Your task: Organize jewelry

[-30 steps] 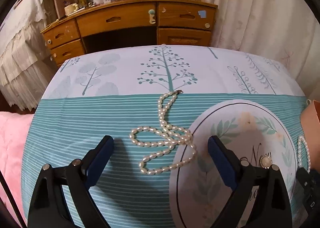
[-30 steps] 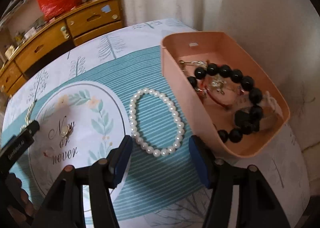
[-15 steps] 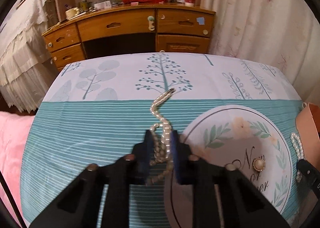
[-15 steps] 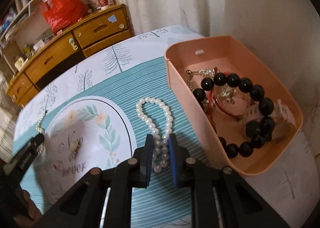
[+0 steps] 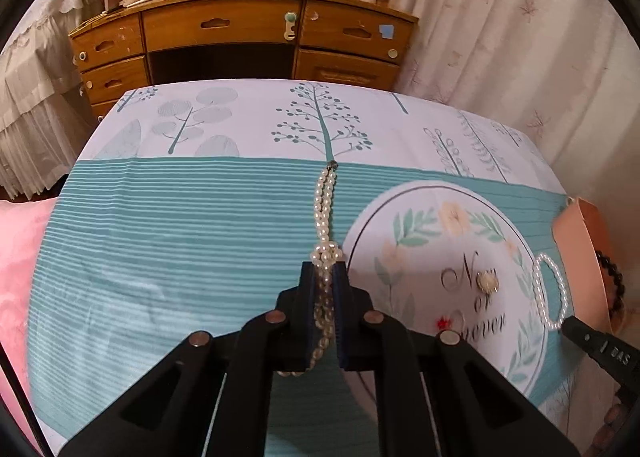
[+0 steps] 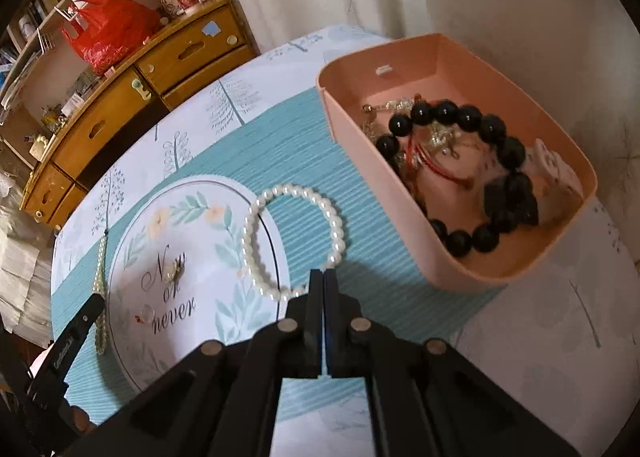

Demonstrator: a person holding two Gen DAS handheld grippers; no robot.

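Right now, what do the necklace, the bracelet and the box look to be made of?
Necklace: small off-white oval beads with soft sheen, likely pearl or imitation; dark clasp looks metal. Bracelet: round glossy white beads, pearl-like, possibly plastic. Box: matte salmon-pink, smooth thin walls, probably plastic.

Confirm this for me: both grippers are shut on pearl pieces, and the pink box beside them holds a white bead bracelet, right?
Not quite. In the right wrist view, the bracelet in the pink box is black beads, not white. The rest holds: left gripper shut on the pearl necklace, right gripper on the pearl bracelet.
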